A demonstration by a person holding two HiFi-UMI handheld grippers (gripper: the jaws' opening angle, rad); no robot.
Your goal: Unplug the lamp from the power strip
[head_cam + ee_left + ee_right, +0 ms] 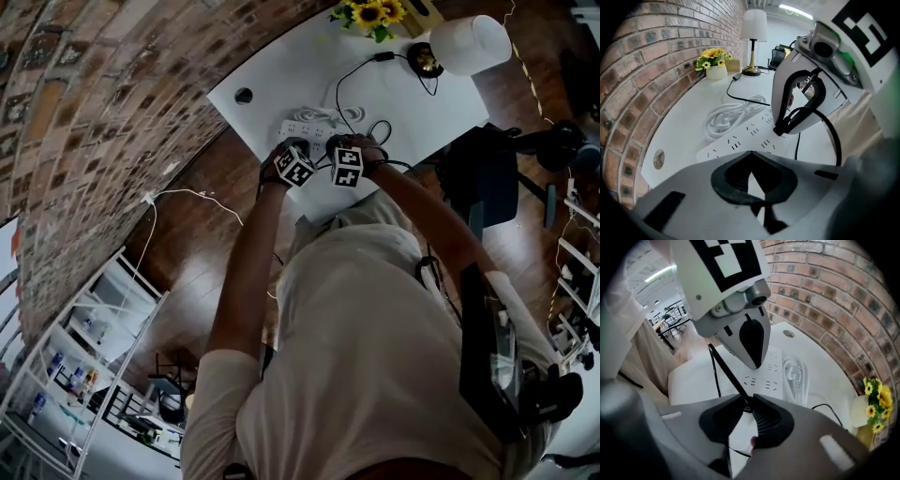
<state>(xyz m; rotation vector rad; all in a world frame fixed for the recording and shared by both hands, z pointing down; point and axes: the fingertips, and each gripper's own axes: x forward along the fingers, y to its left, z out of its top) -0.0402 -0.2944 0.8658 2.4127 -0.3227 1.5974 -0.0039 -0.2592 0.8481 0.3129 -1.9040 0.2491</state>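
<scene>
A white power strip (305, 129) (740, 140) (764, 376) lies on the white table (281, 75). The lamp (469, 42) (753, 26), with a white shade and brass foot, stands at the far end. Its black cord (342, 89) (740, 99) (726, 371) runs back toward the strip. My right gripper (352, 142) (779, 130) (747, 404) points down at the strip's near end, its ridged pads shut on the black cord. Beside it my left gripper (298, 148) (750, 153) (752, 365) hovers over the strip with its jaws together and nothing between them.
The strip's own white cable (726, 117) (794, 373) lies coiled beside it toward the brick wall. A pot of sunflowers (370, 14) (712, 58) stands near the lamp. A round cable port (244, 95) (658, 159) sits in the tabletop. A dark chair (483, 178) is at the right.
</scene>
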